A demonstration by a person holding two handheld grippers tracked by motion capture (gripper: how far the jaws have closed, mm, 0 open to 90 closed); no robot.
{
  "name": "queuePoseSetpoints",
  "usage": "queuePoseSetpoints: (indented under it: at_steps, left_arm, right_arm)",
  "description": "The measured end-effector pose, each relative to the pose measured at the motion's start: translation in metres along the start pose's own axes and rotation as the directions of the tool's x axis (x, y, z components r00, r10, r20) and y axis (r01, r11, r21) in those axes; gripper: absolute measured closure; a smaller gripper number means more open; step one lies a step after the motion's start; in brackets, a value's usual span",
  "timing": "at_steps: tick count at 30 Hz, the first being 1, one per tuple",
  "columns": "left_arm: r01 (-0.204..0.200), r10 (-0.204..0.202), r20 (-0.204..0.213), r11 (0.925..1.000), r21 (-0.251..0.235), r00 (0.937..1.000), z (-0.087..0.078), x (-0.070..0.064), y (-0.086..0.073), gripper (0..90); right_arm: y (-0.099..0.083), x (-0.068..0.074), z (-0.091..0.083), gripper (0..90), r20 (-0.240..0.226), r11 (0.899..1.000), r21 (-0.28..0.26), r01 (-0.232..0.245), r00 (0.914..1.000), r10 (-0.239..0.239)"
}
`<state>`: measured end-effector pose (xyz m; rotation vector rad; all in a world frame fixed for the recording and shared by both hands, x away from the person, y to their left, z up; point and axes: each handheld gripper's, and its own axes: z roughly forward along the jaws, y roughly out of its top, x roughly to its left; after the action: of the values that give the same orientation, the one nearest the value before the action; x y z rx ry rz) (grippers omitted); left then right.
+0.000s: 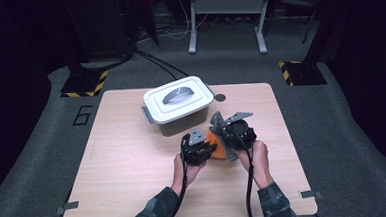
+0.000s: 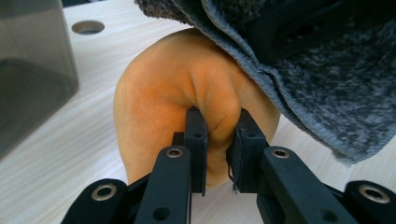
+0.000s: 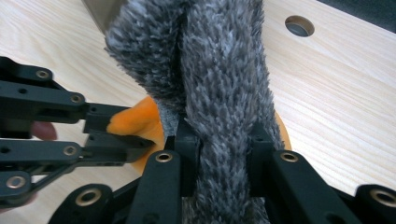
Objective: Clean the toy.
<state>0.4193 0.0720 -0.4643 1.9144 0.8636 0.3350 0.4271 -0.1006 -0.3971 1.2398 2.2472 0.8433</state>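
- Orange-and-grey fabric piece (image 1: 218, 144): lies on the wooden table (image 1: 133, 156), just in front of the lidded white box (image 1: 179, 100), between both grippers.
- Left gripper (image 2: 215, 135): jaws pinched on a fold of the orange layer (image 2: 177, 88).
- Right gripper (image 3: 219, 154): jaws clamped on the fluffy grey layer (image 3: 219, 70).
- Handling, judged: light, soft, limp; it will sag and stretch, so grip bunched folds or the hem.

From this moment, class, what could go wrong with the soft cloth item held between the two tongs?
1. The left tongs pinch only a small fold of the orange part, so it could slip free under a pull.
2. The right tongs grip the grey pile; pulling apart may strain the seam.
3. The box stands close and might get knocked.
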Motion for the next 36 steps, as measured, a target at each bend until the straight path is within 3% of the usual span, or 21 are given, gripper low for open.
queuePoseSetpoints:
  at_steps: [7, 10, 24, 32, 35, 36]
  left_arm:
    - [0.017, -0.017, -0.004, 0.9998, 0.01, 0.9998, 0.002, 0.005, -0.002, 78.7]
    - [0.021, -0.021, -0.002, 0.9997, 0.01, 0.9998, 0.002, 0.006, -0.003, 78.6]
    - [0.046, -0.046, 0.008, 0.9989, 0.006, 0.9989, 0.002, 0.011, -0.005, 78.4]
    - [0.053, -0.053, 0.01, 0.9986, 0.005, 0.9986, 0.002, 0.012, -0.005, 78.3]
    - [0.058, -0.058, 0.01, 0.9983, 0.003, 0.9983, 0.001, 0.013, -0.006, 78.2]
    - [0.058, -0.058, 0.01, 0.9983, 0.003, 0.9983, 0.001, 0.013, -0.006, 78.2]
  right_arm:
    - [0.0, 0.001, 0.007, 73.2, 0.018, 1.0, 0.009, 0.015, 0.9997, -0.016]
    - [-0.002, -0.002, 0.008, 73.1, 0.027, 1.0, 0.017, 0.0, 0.9996, 0.0]
    - [-0.027, -0.041, 0.017, 73.0, 0.076, 0.993, 0.058, -0.105, 0.9921, 0.1]
    - [-0.04, -0.058, 0.033, 73.0, 0.086, 0.981, 0.102, -0.166, 0.9837, 0.158]
    - [-0.054, -0.069, 0.053, 72.7, 0.096, 0.963, 0.175, -0.207, 0.9767, 0.192]
    - [-0.054, -0.069, 0.053, 72.7, 0.096, 0.963, 0.175, -0.207, 0.9767, 0.192]
